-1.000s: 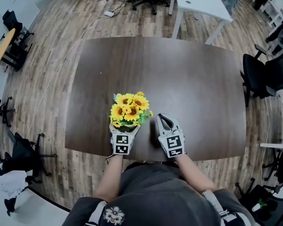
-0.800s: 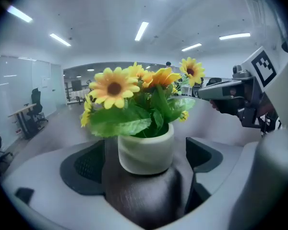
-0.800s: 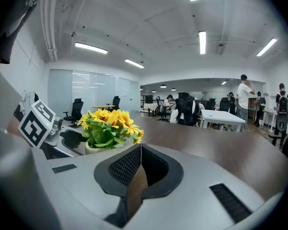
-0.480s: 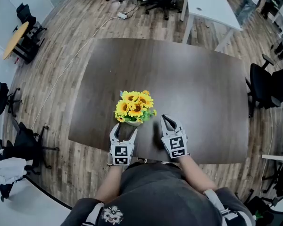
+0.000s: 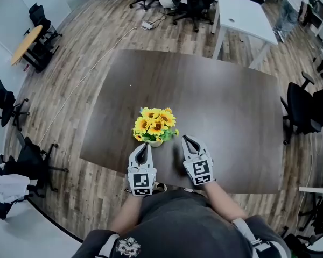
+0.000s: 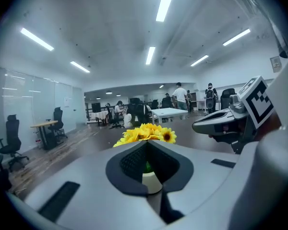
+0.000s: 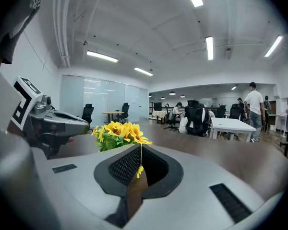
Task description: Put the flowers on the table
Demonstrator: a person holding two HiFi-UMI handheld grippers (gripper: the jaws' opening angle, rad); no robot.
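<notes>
sunflower pot (image 5: 153,129) on table (image 5: 226,101), left gripper (image 5: 142,146) jaws just closed empty near it, right gripper (image 5: 187,139) jaws together, empty

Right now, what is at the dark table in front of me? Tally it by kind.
Pots of sunflowers: 1
Grippers: 2, the left gripper, jaws just closed with nothing between them, and the right gripper, also shut and empty
Total: 3
</notes>
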